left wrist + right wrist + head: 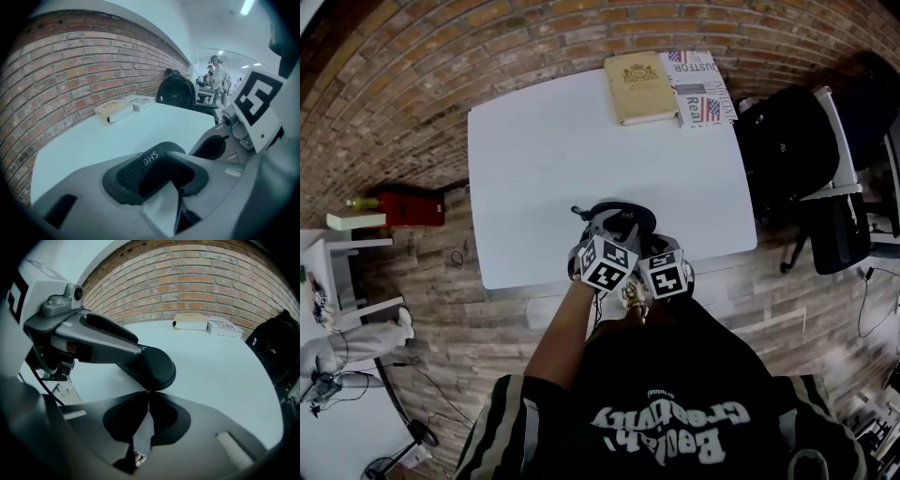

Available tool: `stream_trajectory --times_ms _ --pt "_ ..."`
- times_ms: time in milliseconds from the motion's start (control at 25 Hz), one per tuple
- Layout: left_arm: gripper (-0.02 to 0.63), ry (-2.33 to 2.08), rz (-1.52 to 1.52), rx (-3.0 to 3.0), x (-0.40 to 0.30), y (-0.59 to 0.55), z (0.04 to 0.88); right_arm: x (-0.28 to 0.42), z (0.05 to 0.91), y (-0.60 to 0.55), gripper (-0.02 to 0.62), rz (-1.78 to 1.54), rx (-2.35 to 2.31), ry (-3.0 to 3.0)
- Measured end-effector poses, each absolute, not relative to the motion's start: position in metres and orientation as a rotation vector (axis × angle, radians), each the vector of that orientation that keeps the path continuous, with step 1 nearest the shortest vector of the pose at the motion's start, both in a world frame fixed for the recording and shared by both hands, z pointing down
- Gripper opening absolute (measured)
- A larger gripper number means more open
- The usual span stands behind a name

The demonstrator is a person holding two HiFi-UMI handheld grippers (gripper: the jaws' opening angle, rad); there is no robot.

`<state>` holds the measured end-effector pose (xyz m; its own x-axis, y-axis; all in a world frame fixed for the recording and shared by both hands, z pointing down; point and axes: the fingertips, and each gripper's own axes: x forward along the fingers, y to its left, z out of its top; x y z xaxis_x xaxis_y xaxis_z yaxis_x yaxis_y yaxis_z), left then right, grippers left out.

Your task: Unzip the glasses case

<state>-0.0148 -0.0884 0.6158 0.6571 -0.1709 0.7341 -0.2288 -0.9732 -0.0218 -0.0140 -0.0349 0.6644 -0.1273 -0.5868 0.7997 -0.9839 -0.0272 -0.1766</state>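
Observation:
A black zip-up glasses case [623, 214] lies near the front edge of the white table [534, 159]. My left gripper [602, 231] is shut on it. In the left gripper view the case [143, 165], lettered "SHE", sits squeezed between the two jaws of the left gripper [157, 180]. My right gripper [639, 240] is beside it on the right. In the right gripper view the right gripper [149, 393] has its tips together at the near edge of the case [154, 367], pinched on the small zipper pull, which barely shows. One left finger [108, 341] reaches across to the case.
A tan book [639, 87] and a printed paper [703, 86] lie at the table's far edge. A black backpack [787, 141] sits on a chair to the right. A red box [408, 208] stands on the floor to the left. A person [218, 75] stands far behind.

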Motion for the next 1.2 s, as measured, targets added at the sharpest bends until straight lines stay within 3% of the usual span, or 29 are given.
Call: stream_trajectory --times_ms 40,360,1200 --pt "0.156 -0.345 1.225 2.789 -0.015 -0.089 0.616 -0.013 0.664 -0.034 0.017 0.997 1.625 -1.762" --pt "0.156 -0.379 1.221 2.775 -0.015 -0.088 0.616 -0.011 0.658 -0.031 0.015 0.773 1.519 -1.766" --pt "0.156 -0.403 1.217 2.759 -0.015 -0.088 0.617 0.019 0.658 -0.028 0.014 0.695 1.492 -1.749"
